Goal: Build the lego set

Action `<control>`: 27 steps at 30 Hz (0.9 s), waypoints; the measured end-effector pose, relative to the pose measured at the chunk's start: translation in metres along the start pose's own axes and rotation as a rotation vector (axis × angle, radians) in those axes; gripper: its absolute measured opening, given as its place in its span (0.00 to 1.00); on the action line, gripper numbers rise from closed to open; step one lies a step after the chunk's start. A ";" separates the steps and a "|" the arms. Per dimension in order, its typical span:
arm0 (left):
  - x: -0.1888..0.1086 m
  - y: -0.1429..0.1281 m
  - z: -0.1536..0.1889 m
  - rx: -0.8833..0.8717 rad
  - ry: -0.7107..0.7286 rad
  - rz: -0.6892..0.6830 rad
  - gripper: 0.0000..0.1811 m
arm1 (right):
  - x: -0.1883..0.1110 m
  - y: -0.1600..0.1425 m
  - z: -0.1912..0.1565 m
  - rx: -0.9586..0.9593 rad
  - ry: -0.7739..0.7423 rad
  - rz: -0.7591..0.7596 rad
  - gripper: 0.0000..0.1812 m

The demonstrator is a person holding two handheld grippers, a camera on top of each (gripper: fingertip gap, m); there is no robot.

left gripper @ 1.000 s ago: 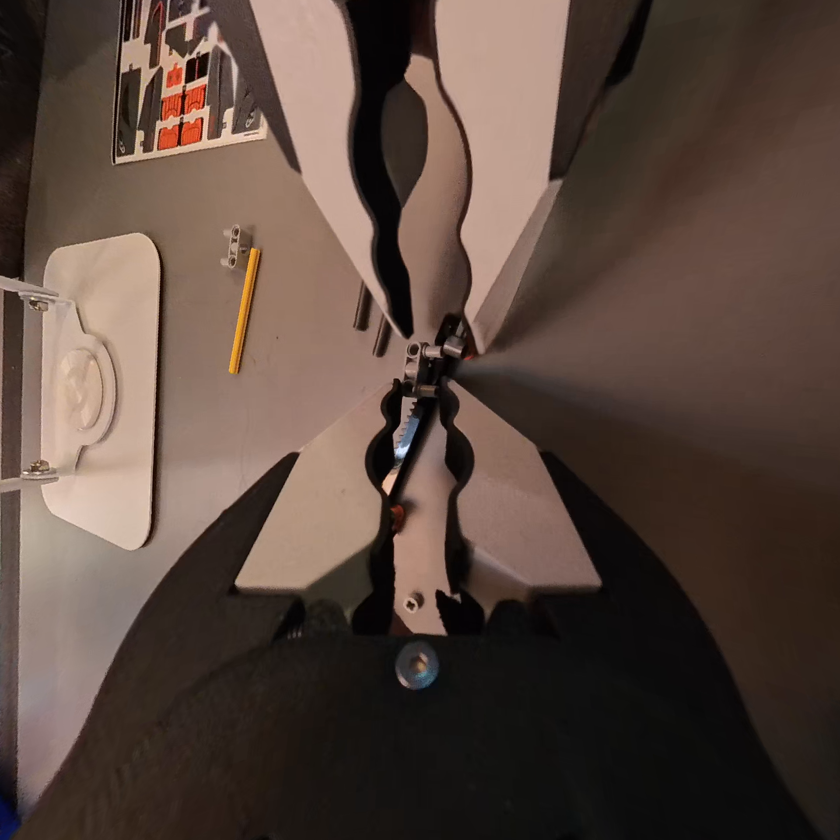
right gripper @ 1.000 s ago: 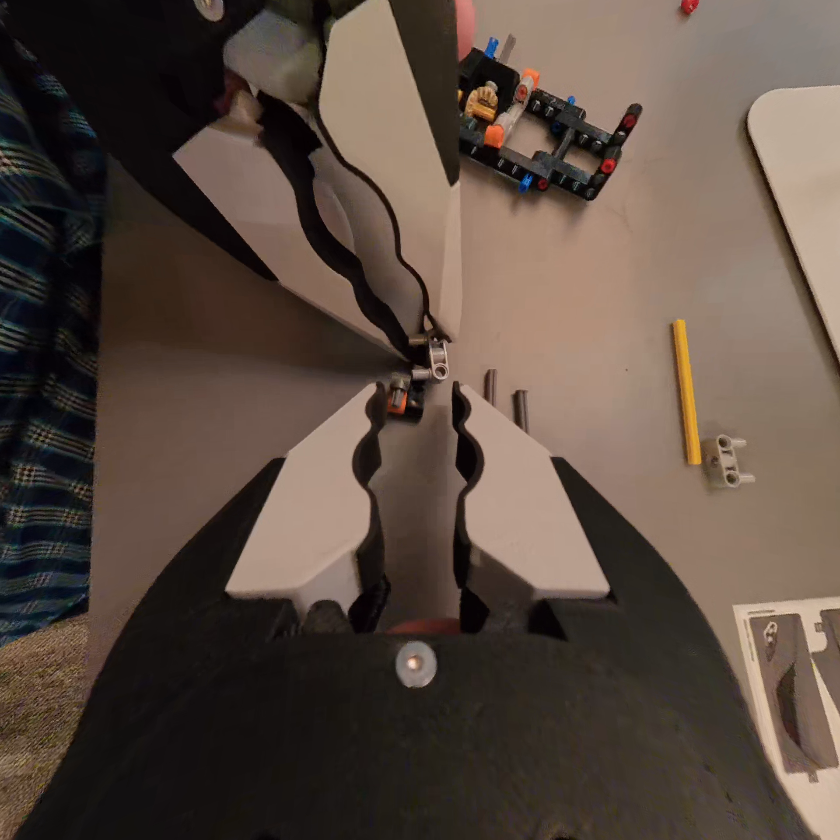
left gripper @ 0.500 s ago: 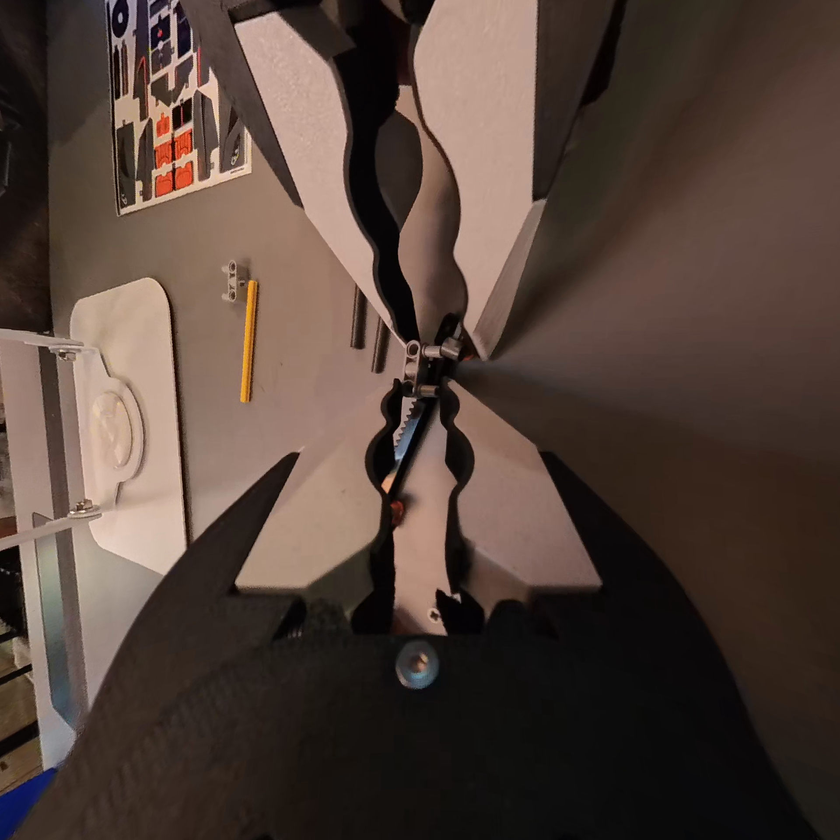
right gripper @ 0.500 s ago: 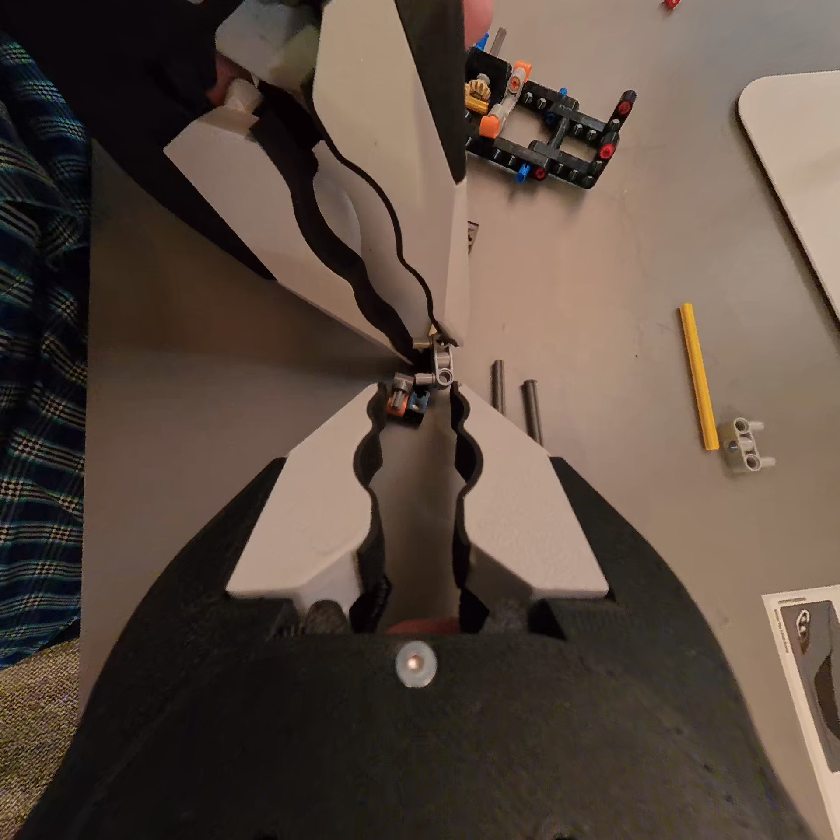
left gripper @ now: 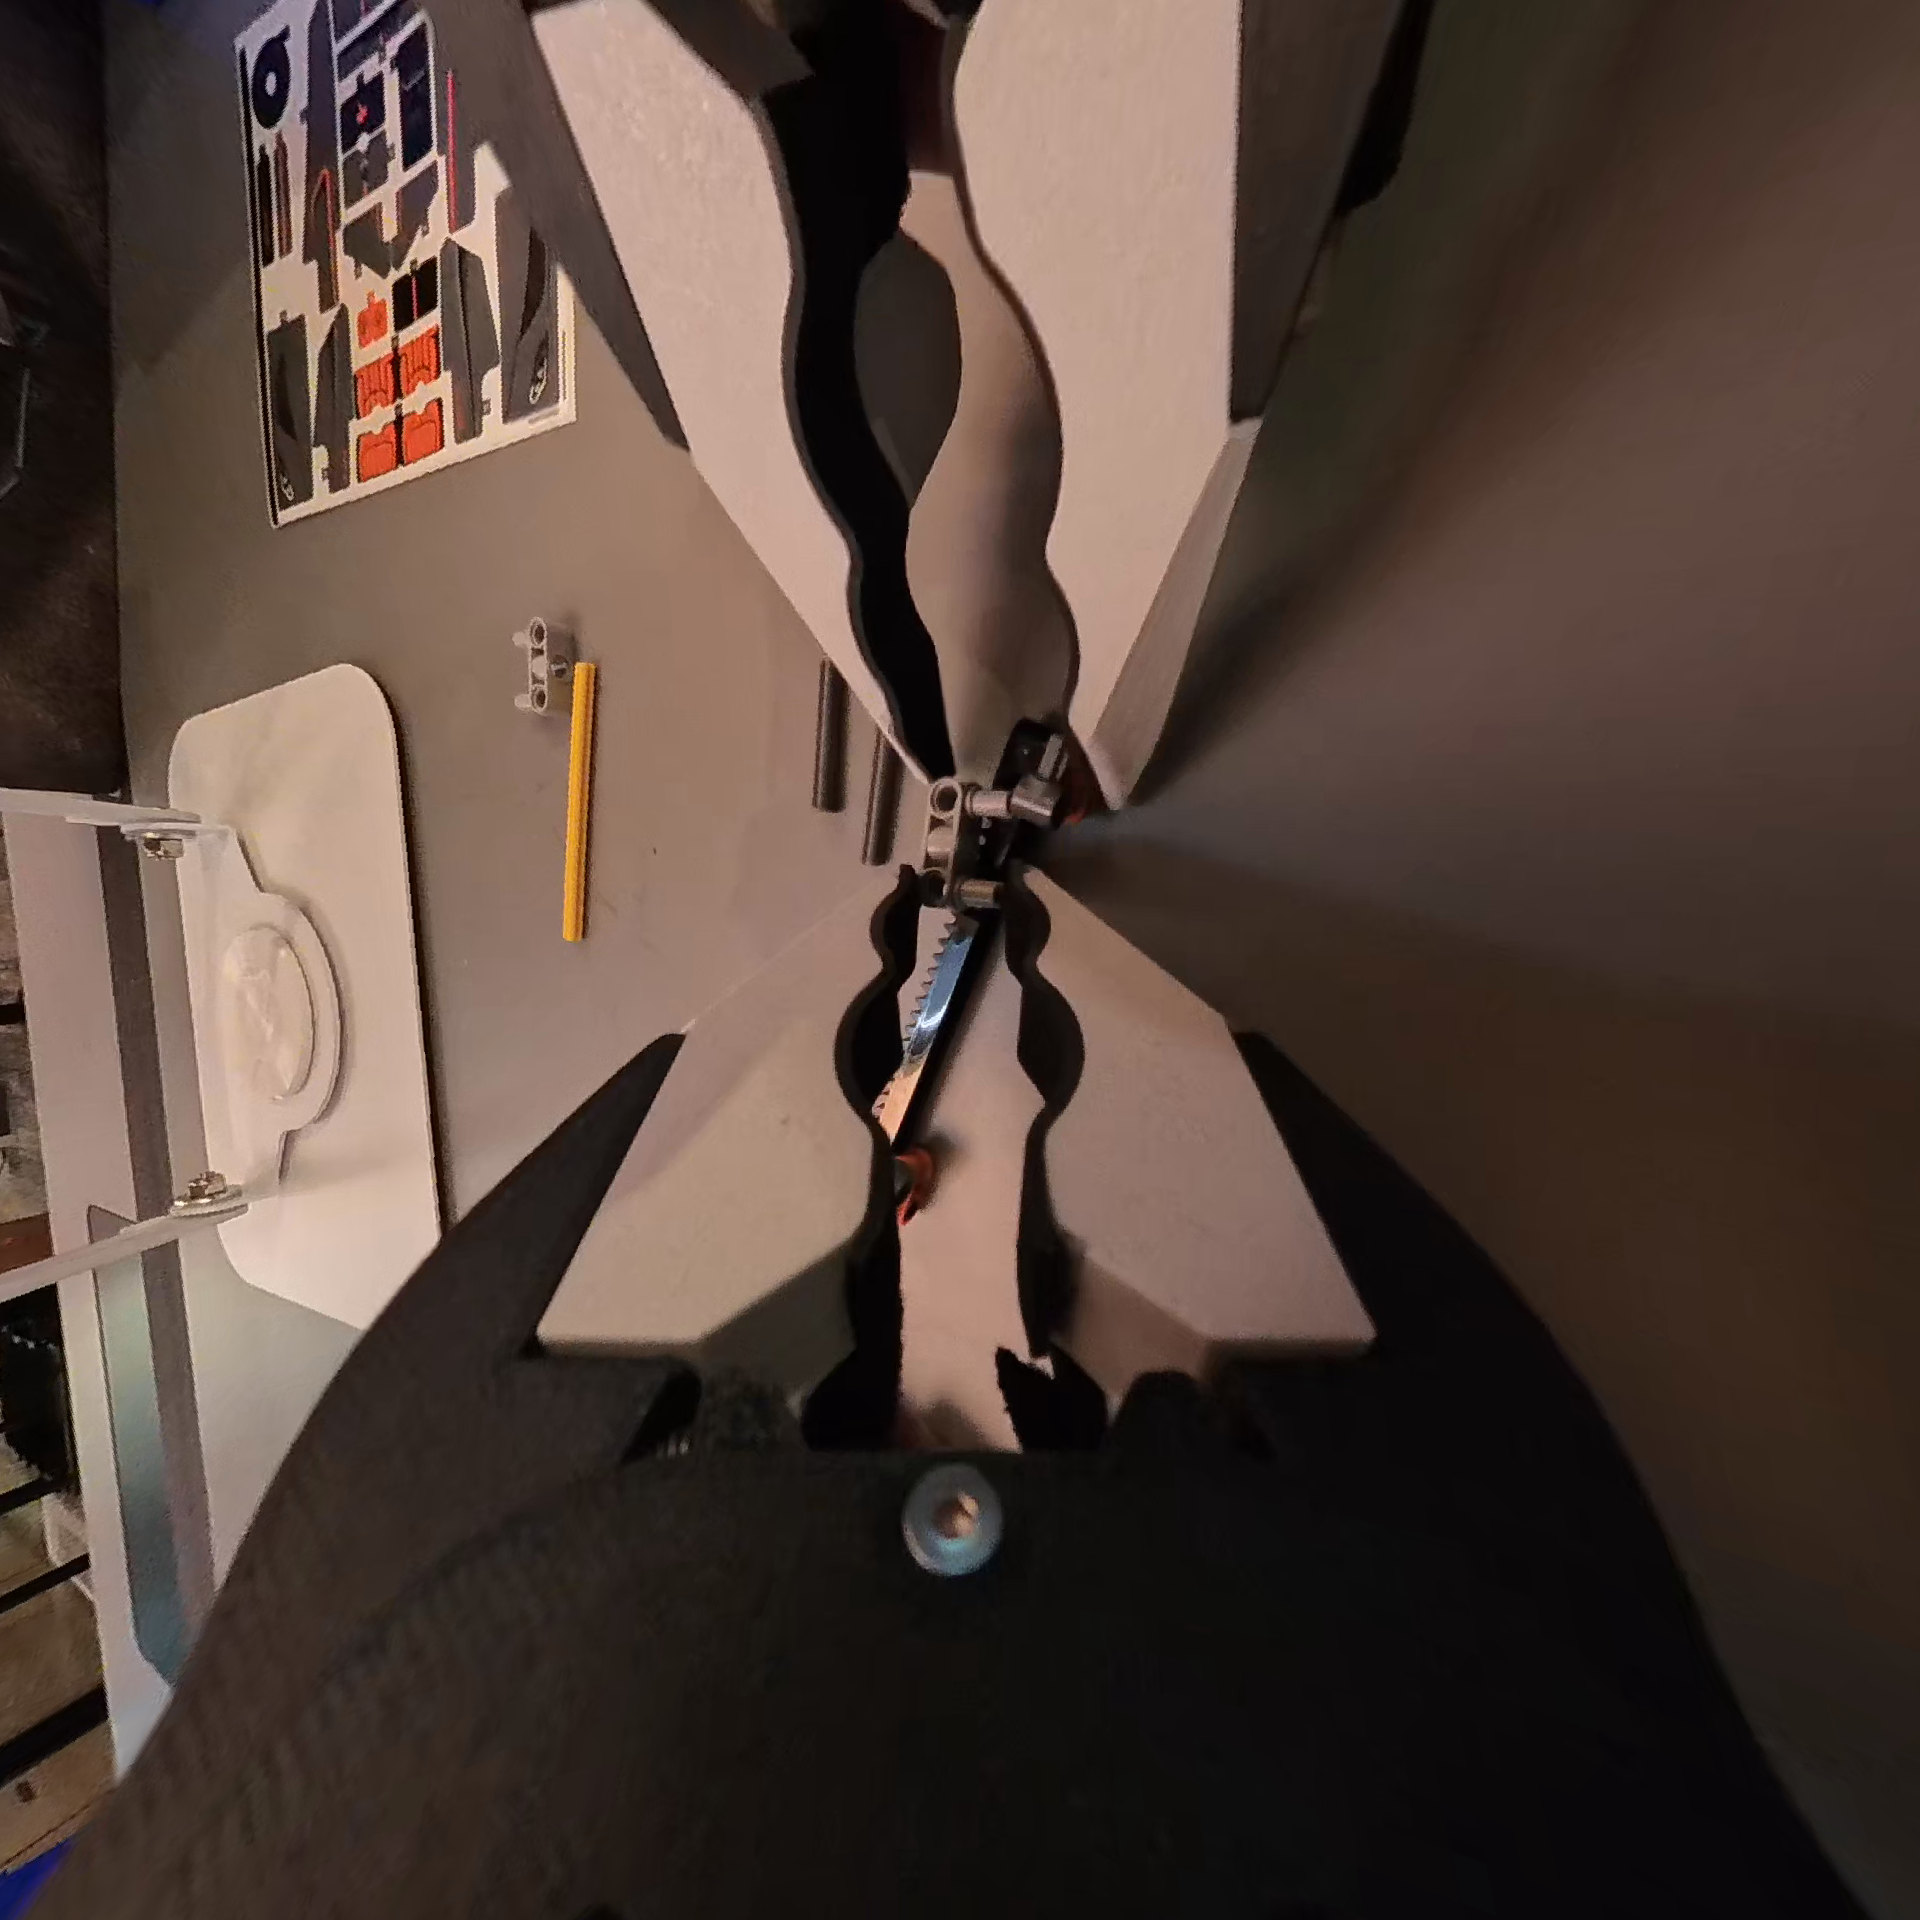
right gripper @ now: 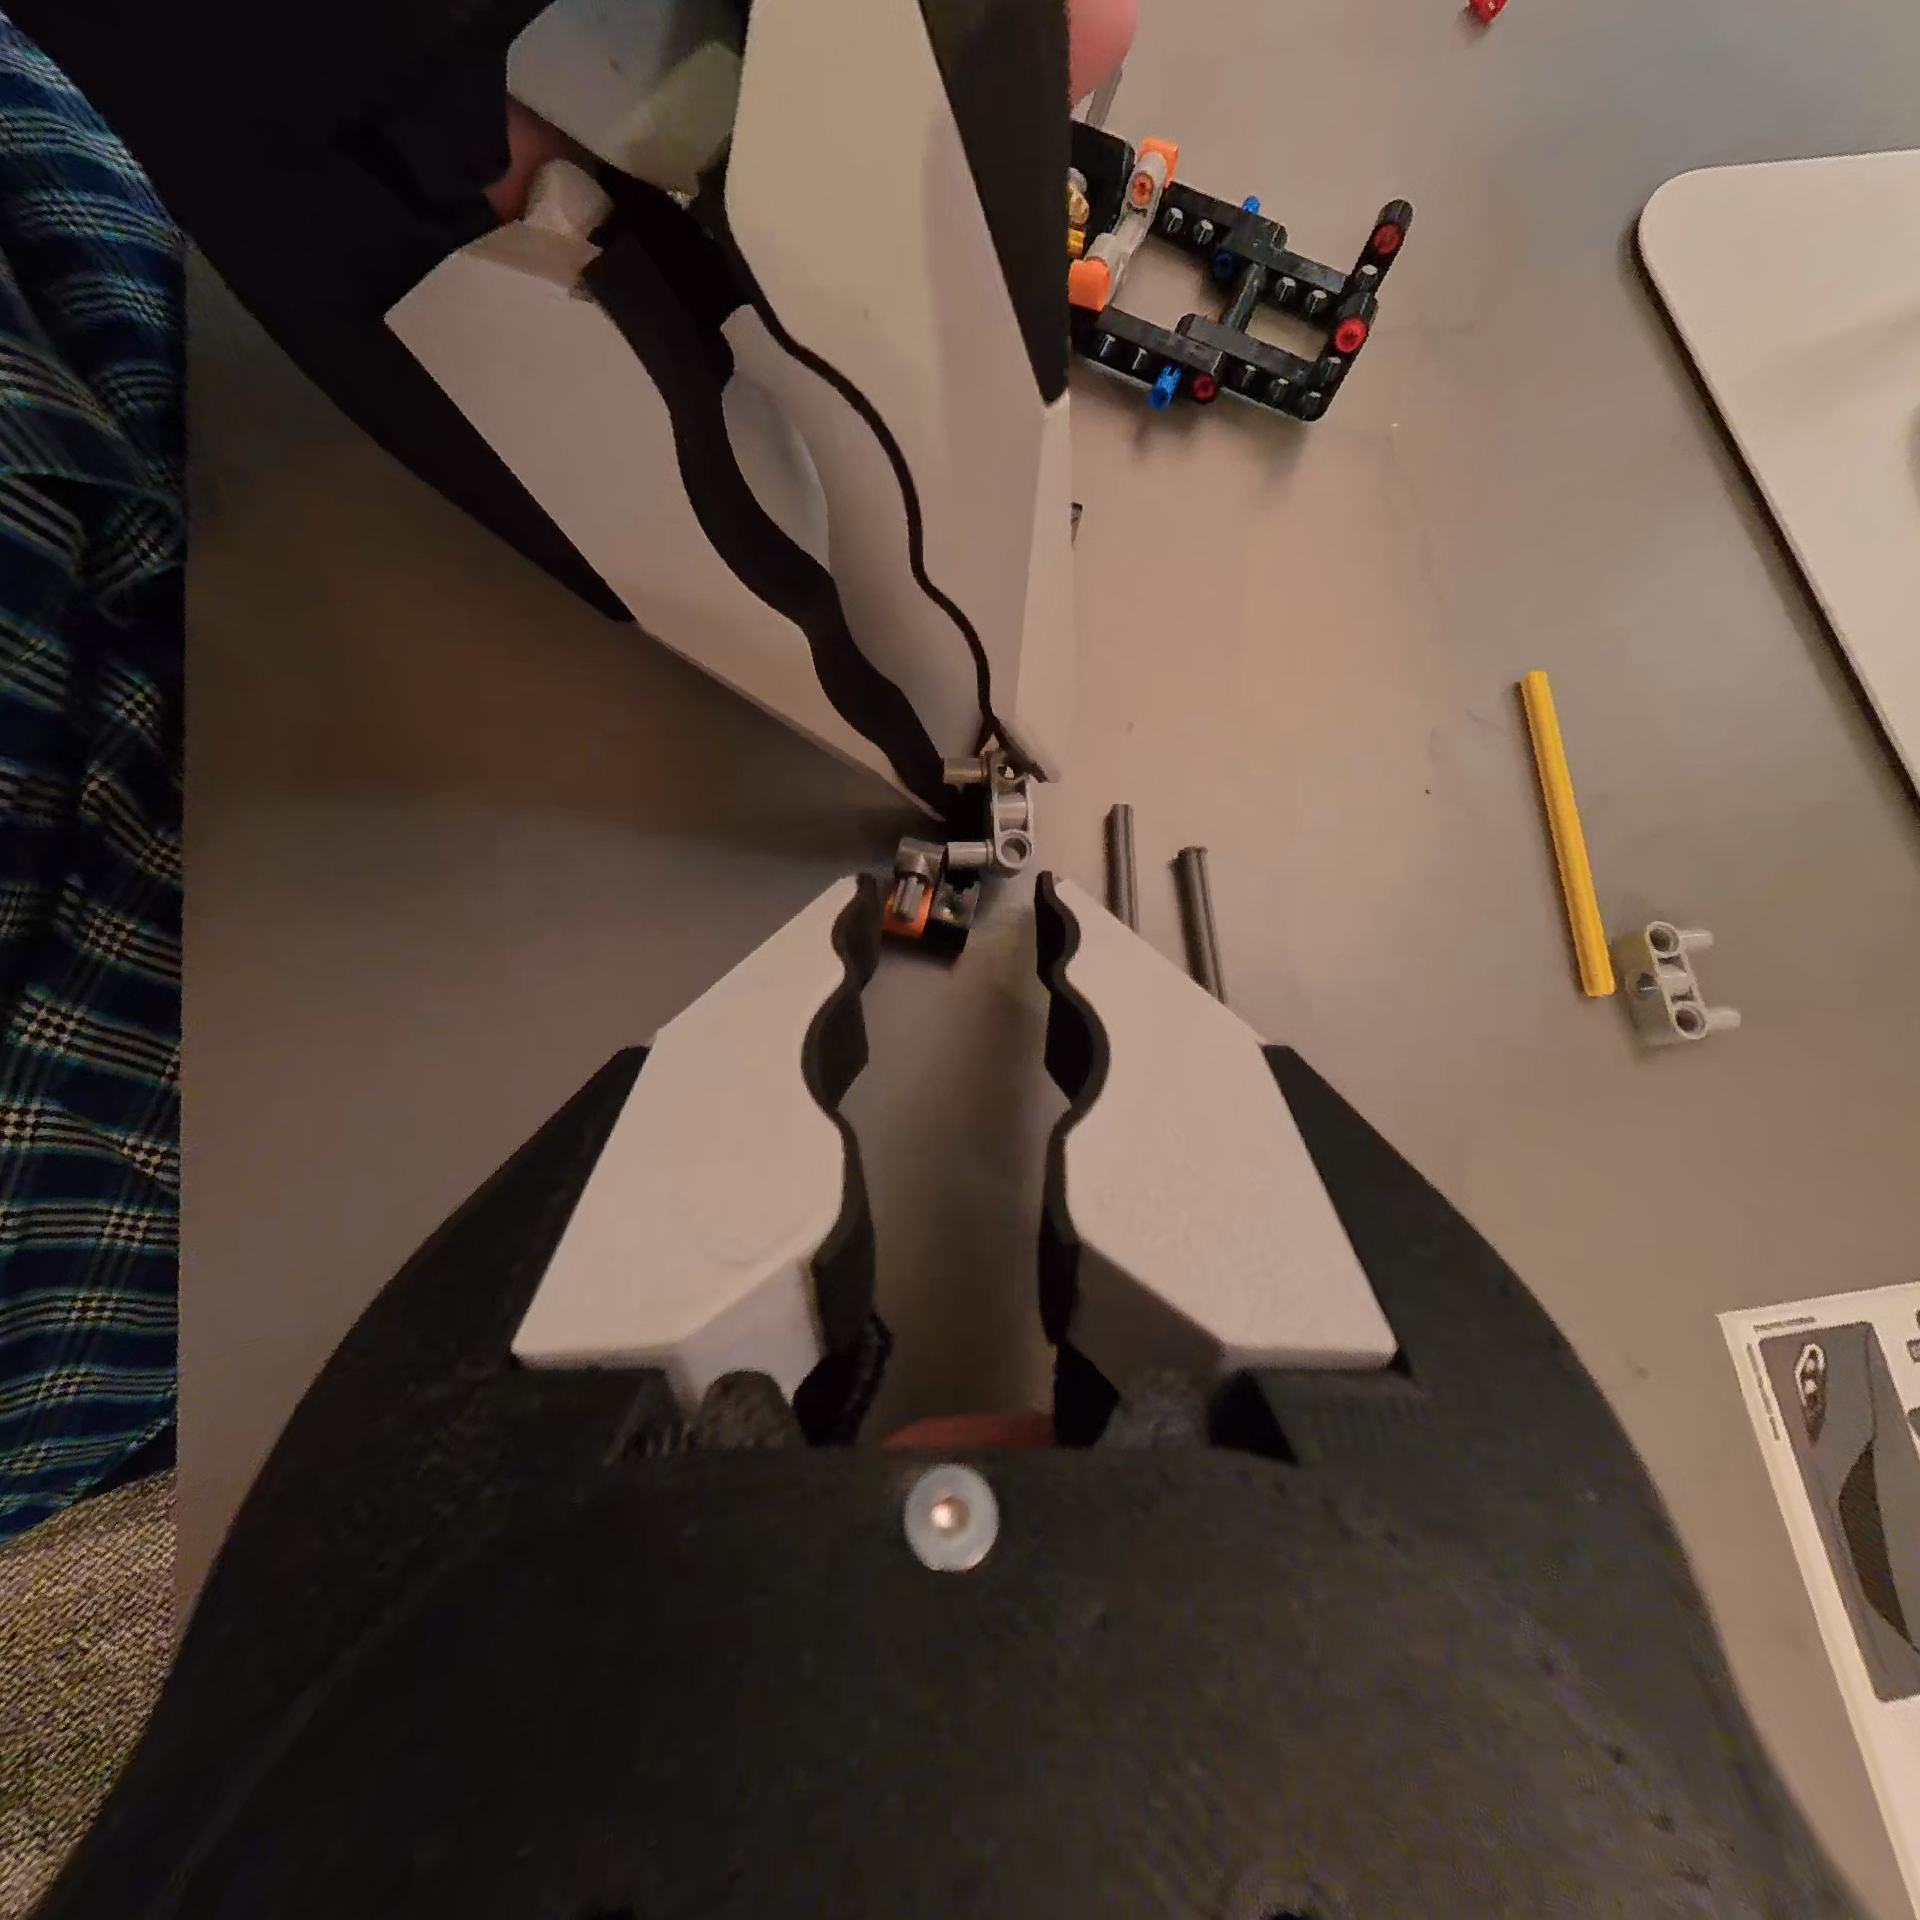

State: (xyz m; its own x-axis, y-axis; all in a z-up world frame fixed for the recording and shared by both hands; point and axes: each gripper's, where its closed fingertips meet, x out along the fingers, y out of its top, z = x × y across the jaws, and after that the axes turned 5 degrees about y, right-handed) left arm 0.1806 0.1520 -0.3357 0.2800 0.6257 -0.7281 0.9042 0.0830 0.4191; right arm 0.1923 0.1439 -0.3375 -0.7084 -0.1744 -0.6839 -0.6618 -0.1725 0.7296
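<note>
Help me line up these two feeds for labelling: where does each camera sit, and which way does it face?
Left wrist view: on the left gripper, looking along its fingers toward the grey table; its own fingers clamp a small lego assembly.
Right wrist view: on the right gripper, facing the opposite way over the same table; its own fingers bracket the assembly's orange end.
Shared: the opposite gripper entering from the top, the assembly, the yellow axle.
</note>
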 end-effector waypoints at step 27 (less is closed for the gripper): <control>-0.005 -0.001 0.003 -0.026 0.014 -0.023 0.08 | -0.004 -0.004 -0.004 -0.006 0.054 0.006 0.07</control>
State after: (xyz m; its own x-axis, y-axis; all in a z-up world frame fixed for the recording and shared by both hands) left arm 0.1787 0.1467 -0.3341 0.2546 0.6343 -0.7300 0.9015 0.1176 0.4166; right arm 0.1983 0.1415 -0.3379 -0.6977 -0.2278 -0.6791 -0.6562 -0.1770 0.7335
